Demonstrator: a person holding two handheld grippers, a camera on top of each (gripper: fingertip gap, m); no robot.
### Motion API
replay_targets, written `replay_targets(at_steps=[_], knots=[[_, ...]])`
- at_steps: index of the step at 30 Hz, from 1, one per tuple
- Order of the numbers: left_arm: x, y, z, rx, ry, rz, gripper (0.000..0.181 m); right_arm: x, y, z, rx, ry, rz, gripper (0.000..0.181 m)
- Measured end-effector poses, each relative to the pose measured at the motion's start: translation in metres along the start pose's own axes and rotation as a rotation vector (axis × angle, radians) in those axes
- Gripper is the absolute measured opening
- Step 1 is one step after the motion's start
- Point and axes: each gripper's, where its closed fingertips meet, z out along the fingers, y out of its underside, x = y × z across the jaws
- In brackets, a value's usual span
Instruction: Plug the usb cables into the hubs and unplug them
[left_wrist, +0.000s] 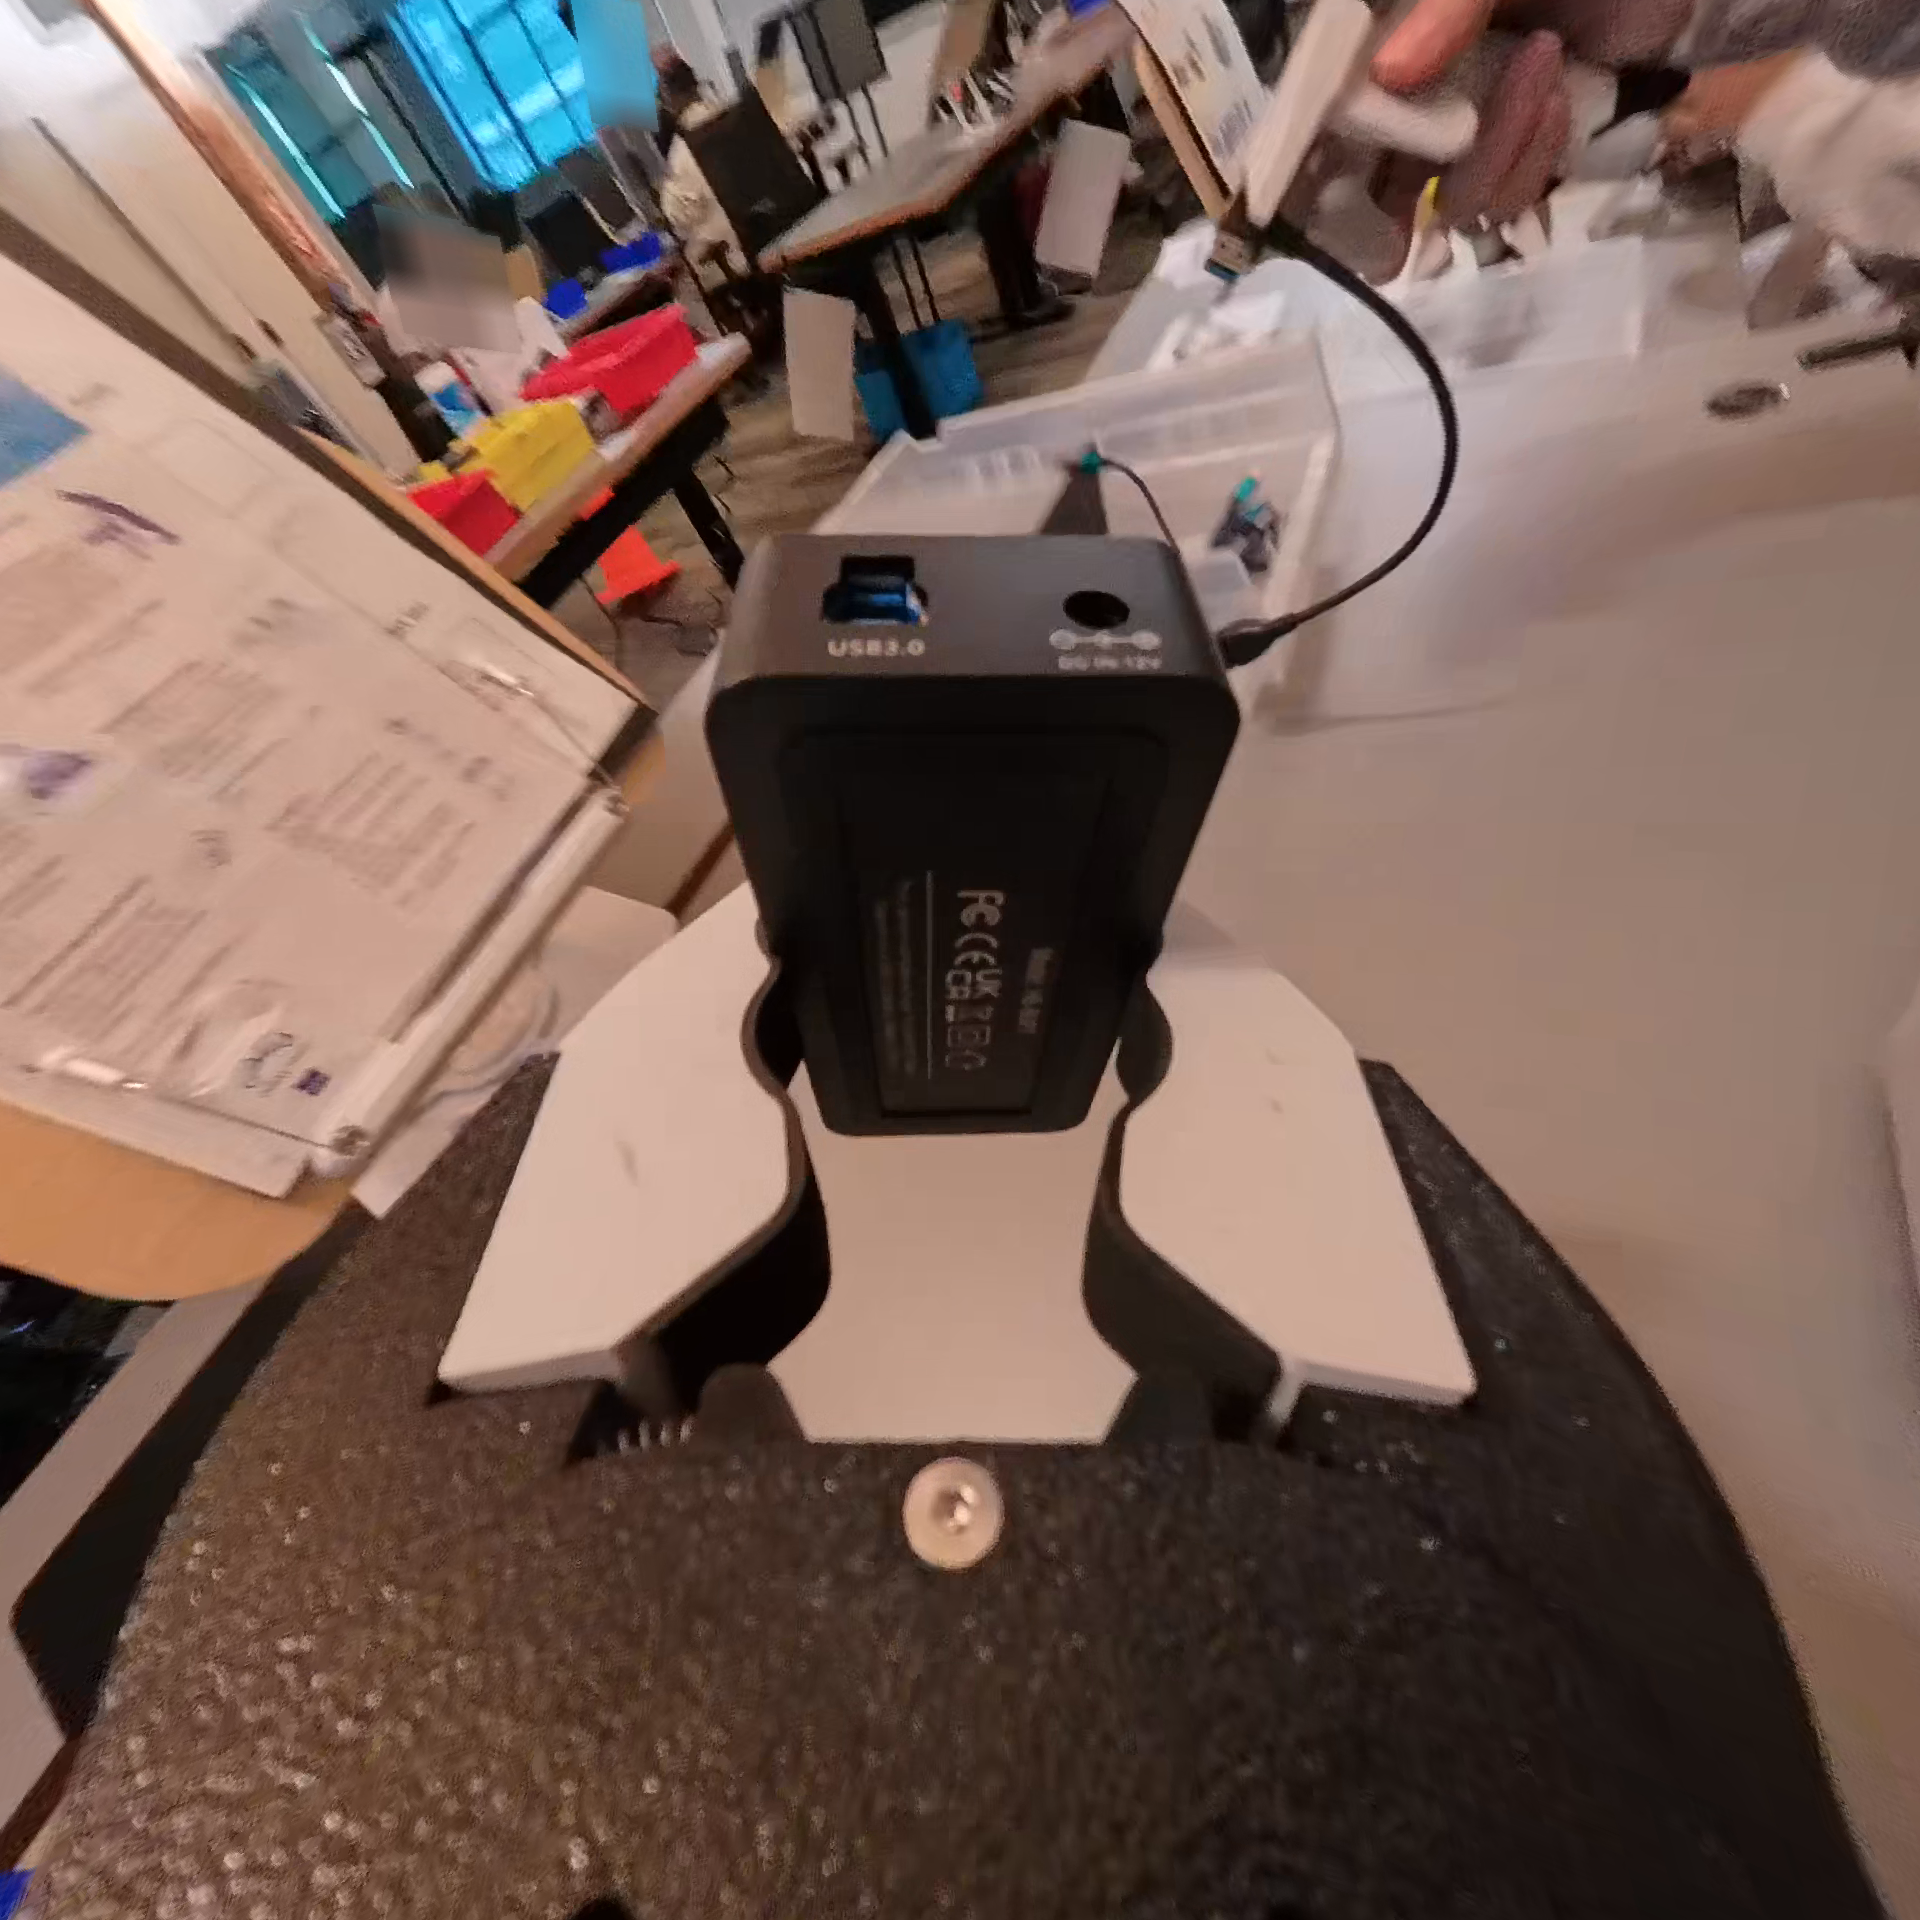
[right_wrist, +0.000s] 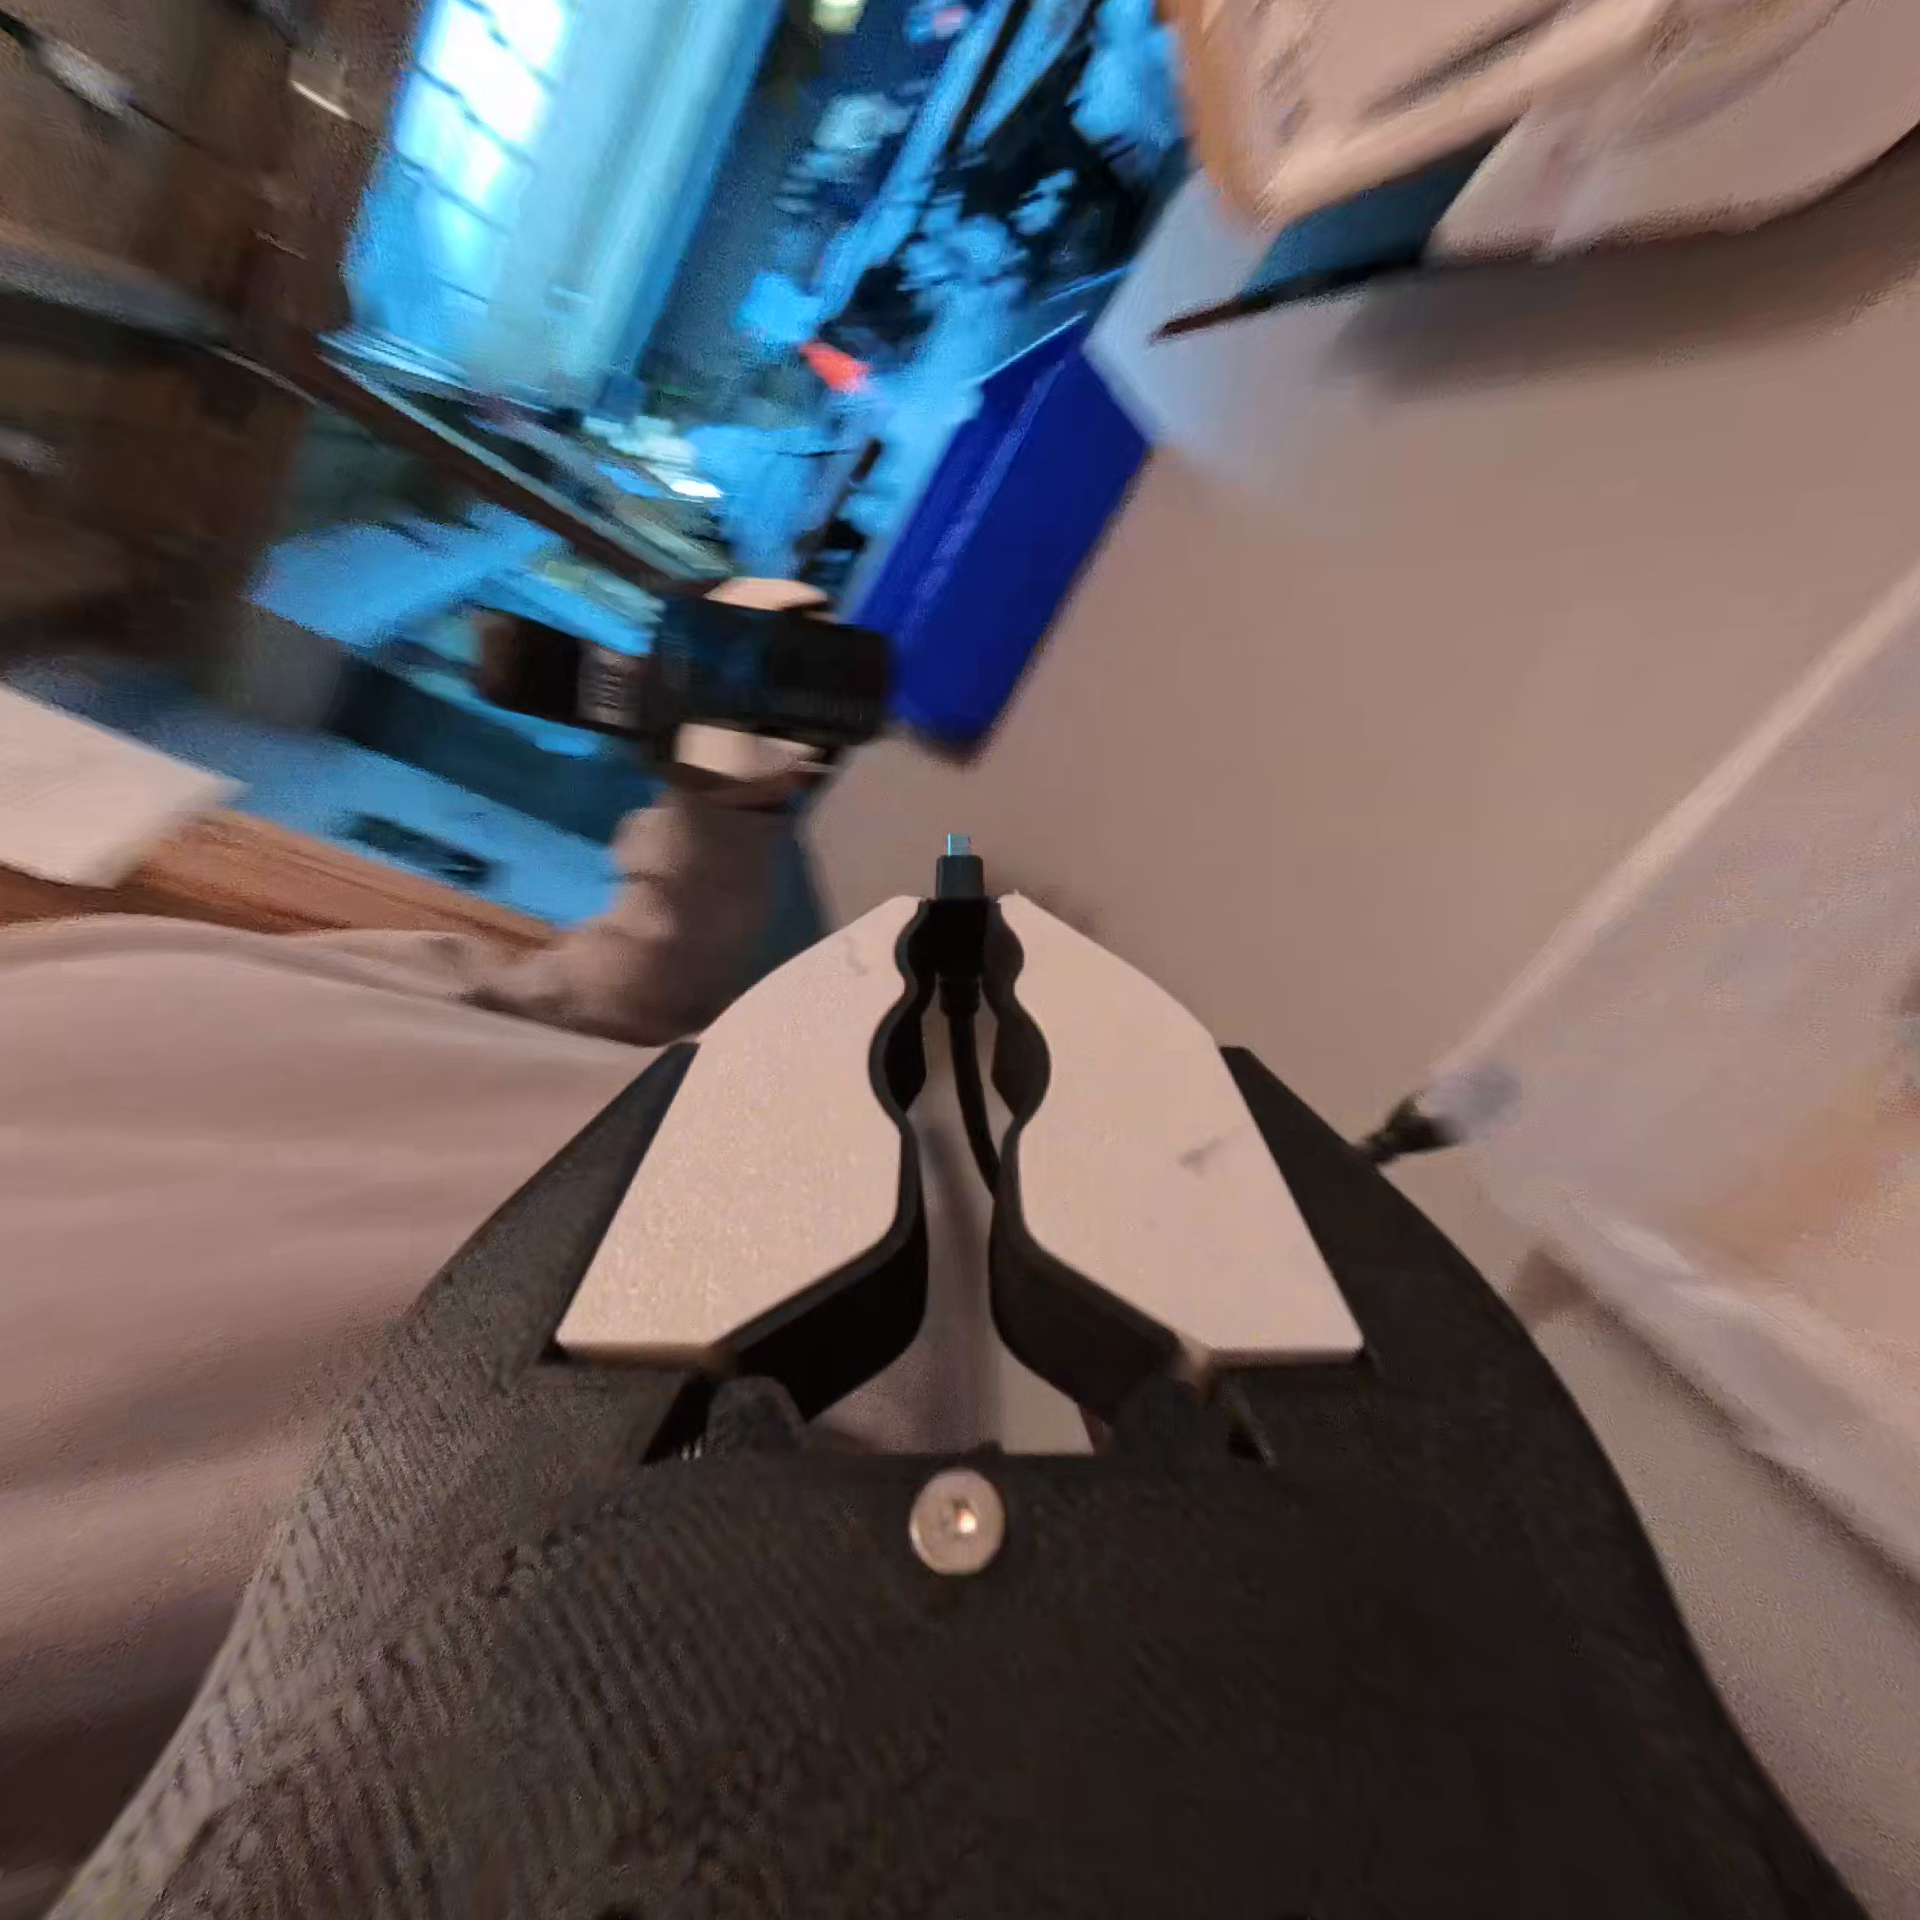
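My left gripper (left_wrist: 961, 961) is shut on a black USB hub (left_wrist: 971, 810) and holds it above the white table, its end with a blue port (left_wrist: 871, 594) and a round socket facing away. My right gripper (right_wrist: 958, 902) is shut on a black USB cable plug (right_wrist: 957, 871) whose metal tip points forward. In the left wrist view the right gripper (left_wrist: 1262, 223) shows at the top right with the plug (left_wrist: 1234, 252) pointing down, and the black cable (left_wrist: 1429, 436) curves down to the table. In the blurred right wrist view the hub (right_wrist: 764, 670) shows ahead in the left gripper.
Clear plastic bins (left_wrist: 1174, 416) stand on the white table (left_wrist: 1558, 883) behind the hub. A board with papers (left_wrist: 239, 769) leans at the left. A blue box (right_wrist: 997, 540) sits at the table's far edge. A person's hand (left_wrist: 1455, 42) holds the right gripper.
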Motion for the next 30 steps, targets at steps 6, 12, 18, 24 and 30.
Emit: replay_targets(at_steps=[6, 12, 18, 24, 30], knots=[[0.006, -0.023, 0.011, 0.103, 0.036, -0.047, 0.059, -0.048, -0.065, -0.075, 0.126, 0.021, -0.259, 0.008], [0.036, -0.012, 0.030, 0.108, 0.127, -0.108, 0.059, 0.020, -0.090, -0.114, 0.191, 0.155, -0.232, 0.008], [0.045, -0.015, 0.038, 0.122, 0.167, -0.135, 0.060, 0.113, -0.037, -0.081, 0.039, 0.216, -0.083, 0.009], [0.049, -0.015, 0.040, 0.123, 0.193, -0.157, 0.060, 0.132, -0.015, -0.057, -0.078, 0.236, -0.067, 0.011], [0.057, -0.013, 0.050, 0.130, 0.222, -0.187, 0.060, 0.162, -0.034, -0.026, -0.054, 0.595, -0.364, 0.025]])
